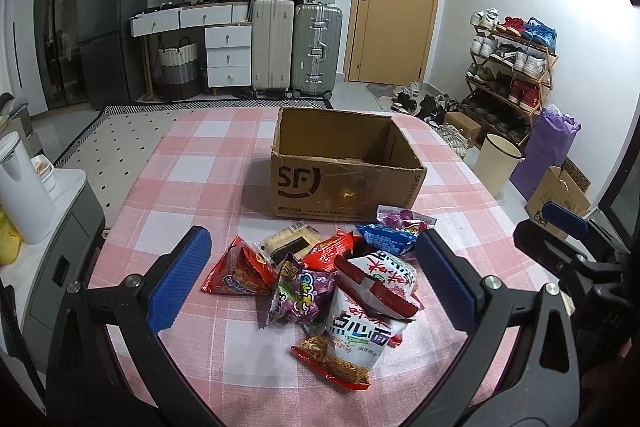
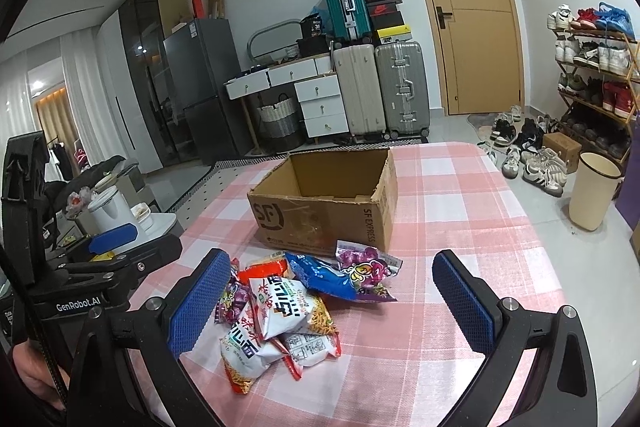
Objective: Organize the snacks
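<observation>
— What's on the table?

— A heap of snack packets (image 1: pixel 320 291) on the pink-and-white checked tablecloth (image 1: pixel 192 171), just in front of an open cardboard box (image 1: pixel 344 167) printed with "SF" on its side. The box sits upright, flaps gone, with nothing showing inside from either view.

— What do the packets look like?

— Crinkled foil and plastic, lying over one another. A white noodle-snack bag (image 1: pixel 360 331) with big dark Chinese characters and a red band lies nearest. A purple bag (image 1: pixel 300 291) leans against it, a red one (image 1: pixel 240 273) sits to the left, and a blue packet (image 2: pixel 324 277) and another purple one (image 2: pixel 366 267) lie closest to the box.

— And the grippers?

— The left gripper (image 1: pixel 308 283) hangs over the heap, blue pads spread wide, gripping nothing. The right gripper (image 2: pixel 332 303) is likewise spread apart and empty, beside the pile.
</observation>
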